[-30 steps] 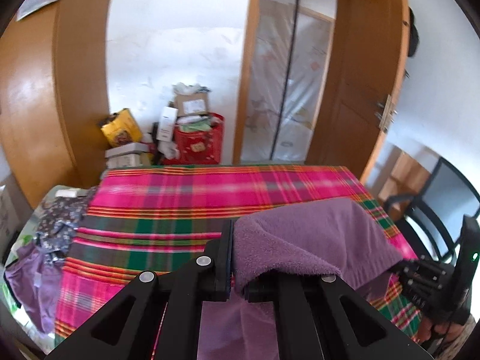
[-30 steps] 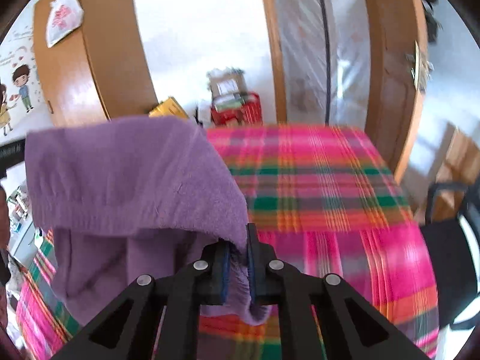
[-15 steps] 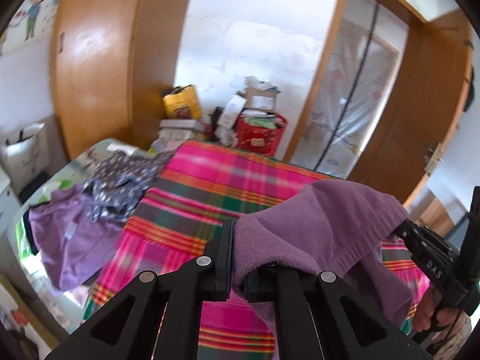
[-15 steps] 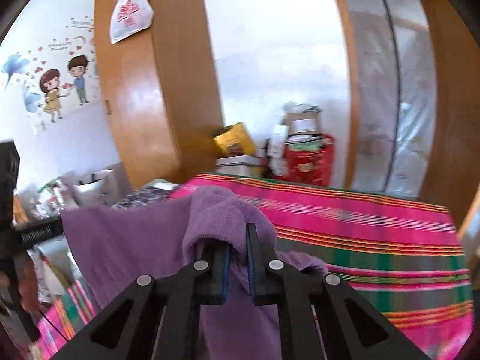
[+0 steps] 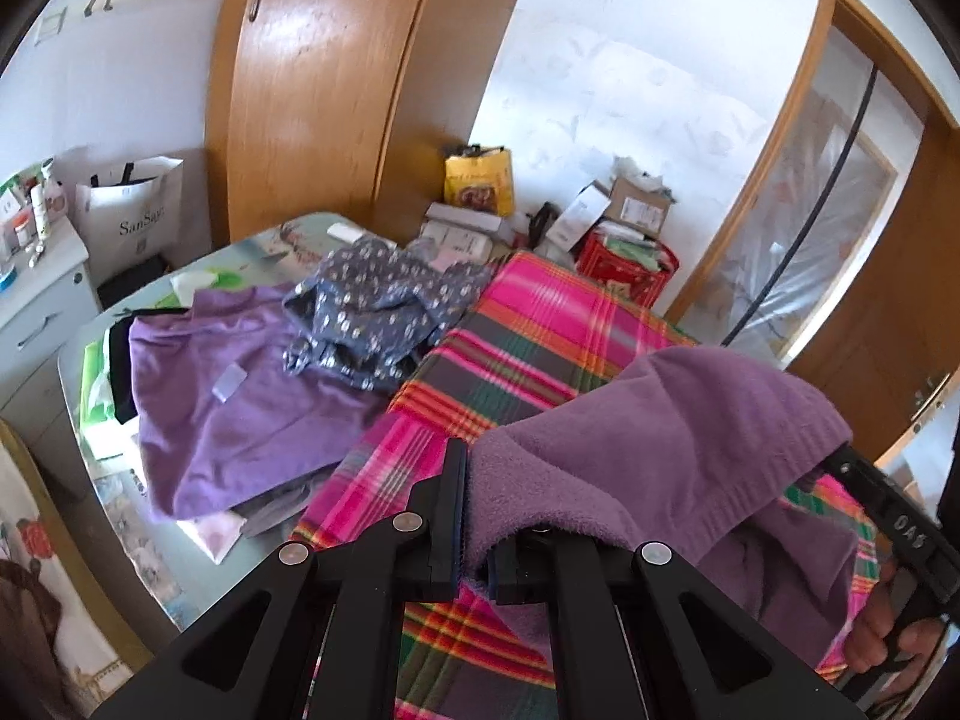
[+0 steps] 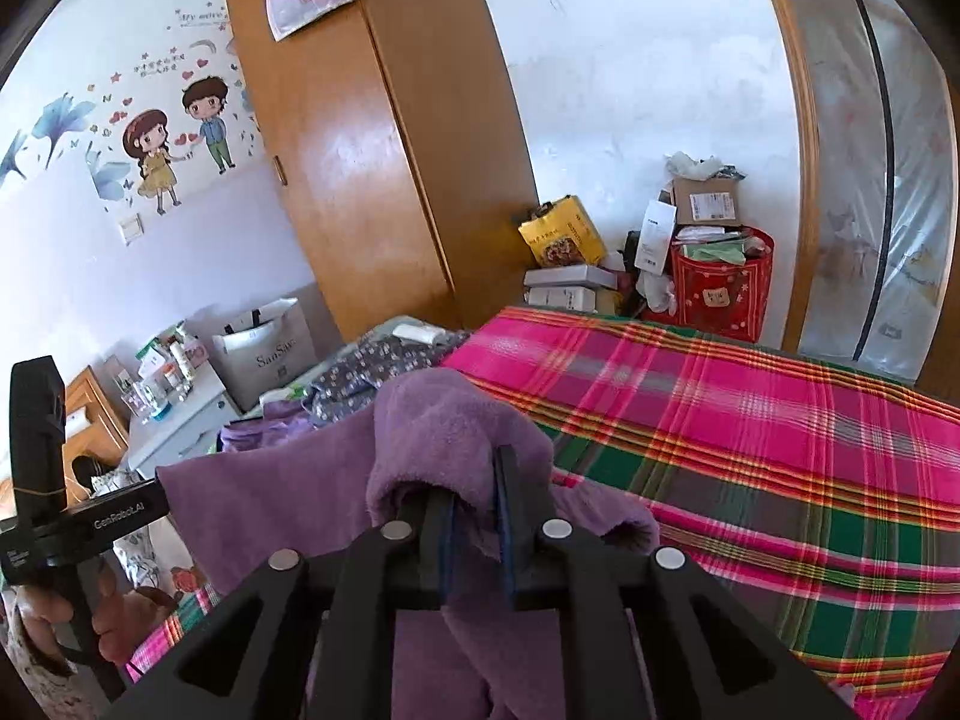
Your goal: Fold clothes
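While held above the plaid blanket point(image 6: 750, 420), purple garment point(image 5: 660, 420) pinched by left hand-held gripper point(image 5: 474, 516), right hand-held gripper point(image 6: 474, 516)

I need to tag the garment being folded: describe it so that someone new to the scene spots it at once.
Start at the bed with the pink and green plaid blanket. Above it, the left gripper and right gripper each pinch the fuzzy purple garment, which hangs between them off the bed. The other purple top is smoother and lies flat in the pile beside the blue floral garment.
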The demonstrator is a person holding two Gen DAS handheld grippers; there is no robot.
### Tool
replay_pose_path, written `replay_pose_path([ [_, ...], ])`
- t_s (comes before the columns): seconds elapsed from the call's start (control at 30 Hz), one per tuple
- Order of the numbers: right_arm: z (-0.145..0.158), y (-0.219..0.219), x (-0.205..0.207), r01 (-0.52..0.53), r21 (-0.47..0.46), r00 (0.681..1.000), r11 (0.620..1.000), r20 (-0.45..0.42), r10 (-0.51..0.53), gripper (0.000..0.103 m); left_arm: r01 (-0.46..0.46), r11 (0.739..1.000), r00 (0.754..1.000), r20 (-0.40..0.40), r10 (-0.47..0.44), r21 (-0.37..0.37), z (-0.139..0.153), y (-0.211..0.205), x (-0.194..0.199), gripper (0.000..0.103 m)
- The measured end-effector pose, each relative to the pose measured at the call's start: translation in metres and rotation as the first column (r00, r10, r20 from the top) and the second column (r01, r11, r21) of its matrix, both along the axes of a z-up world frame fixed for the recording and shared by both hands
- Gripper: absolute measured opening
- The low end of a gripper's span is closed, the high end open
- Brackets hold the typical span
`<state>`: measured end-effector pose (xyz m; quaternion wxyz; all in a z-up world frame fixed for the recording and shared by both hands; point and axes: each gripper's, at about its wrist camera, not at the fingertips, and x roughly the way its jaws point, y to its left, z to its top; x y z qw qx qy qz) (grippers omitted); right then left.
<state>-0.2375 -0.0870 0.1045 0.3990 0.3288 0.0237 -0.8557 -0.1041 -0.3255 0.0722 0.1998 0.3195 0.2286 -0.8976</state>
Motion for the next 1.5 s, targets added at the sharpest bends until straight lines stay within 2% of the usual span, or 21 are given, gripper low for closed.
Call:
replay_pose_path([
  [0.13, 0.003, 0.017, 0.006, 0.013, 0.021, 1.0, 1.0, -0.014, -0.012, 0.034, -0.036, 0.999, 0.999, 0.02, 0.036, 0.019, -0.014, -0.011, 0.002, 0.005],
  [0.17, 0.005, 0.023, 0.007, 0.018, 0.018, 1.0, 1.0, -0.016, -0.017, 0.035, -0.049, 0.998, 0.999, 0.025, 0.048, 0.031, -0.017, -0.015, 0.002, 0.005],
  [0.27, 0.011, 0.049, 0.013, 0.039, 0.006, 0.999, 0.999, -0.008, -0.039, 0.036, -0.083, 0.996, 0.996, 0.035, 0.082, 0.037, -0.024, -0.021, 0.008, 0.005],
  [0.4, 0.005, 0.086, 0.025, 0.061, 0.046, 0.998, 0.997, -0.012, -0.06, 0.036, -0.093, 0.994, 0.994, 0.065, 0.09, 0.049, -0.036, -0.025, 0.012, 0.005],
  [0.57, -0.018, 0.129, 0.04, 0.099, 0.1, 0.994, 0.99, 0.032, -0.103, 0.036, -0.094, 0.994, 0.994, 0.067, 0.09, 0.056, -0.041, -0.02, 0.02, 0.005],
  [0.7, -0.041, 0.166, 0.055, 0.136, 0.146, 0.987, 0.98, 0.069, -0.147, 0.041, -0.091, 0.994, 0.994, 0.072, 0.087, 0.065, -0.042, -0.019, 0.027, 0.005],
  [0.8, -0.054, 0.199, 0.061, 0.23, 0.173, 0.968, 0.958, 0.063, -0.244, 0.042, -0.085, 0.994, 0.994, 0.08, 0.079, 0.071, -0.044, -0.013, 0.032, 0.005],
  [0.97, -0.077, 0.243, 0.055, 0.382, 0.185, 0.905, 0.905, 0.124, -0.407, 0.045, -0.059, 0.995, 0.994, 0.1, 0.05, 0.085, -0.051, 0.001, 0.037, 0.005],
  [1.27, -0.099, 0.239, 0.043, 0.391, 0.164, 0.886, 0.906, 0.201, -0.419, 0.051, -0.035, 0.995, 0.992, 0.126, 0.023, 0.091, -0.054, 0.009, 0.036, 0.006],
  [1.3, -0.099, 0.24, 0.044, 0.393, 0.157, 0.884, 0.906, 0.207, -0.419, 0.051, -0.034, 0.996, 0.991, 0.135, 0.022, 0.088, -0.055, 0.01, 0.034, 0.006],
  [1.37, -0.099, 0.24, 0.045, 0.395, 0.139, 0.882, 0.908, 0.219, -0.417, 0.044, -0.035, 0.995, 0.989, 0.148, 0.021, 0.091, -0.057, 0.01, 0.029, 0.006],
  [1.4, -0.099, 0.239, 0.046, 0.392, 0.134, 0.882, 0.91, 0.229, -0.413, 0.029, -0.032, 0.995, 0.988, 0.15, 0.018, 0.092, -0.057, 0.011, 0.028, 0.006],
  [1.43, -0.099, 0.238, 0.046, 0.389, 0.128, 0.881, 0.912, 0.238, -0.409, 0.02, -0.029, 0.995, 0.988, 0.151, 0.015, 0.093, -0.058, 0.012, 0.027, 0.006],
  [1.5, -0.098, 0.236, 0.048, 0.385, 0.119, 0.881, 0.915, 0.246, -0.403, 0.016, -0.022, 0.995, 0.988, 0.153, 0.008, 0.095, -0.059, 0.015, 0.024, 0.006],
])
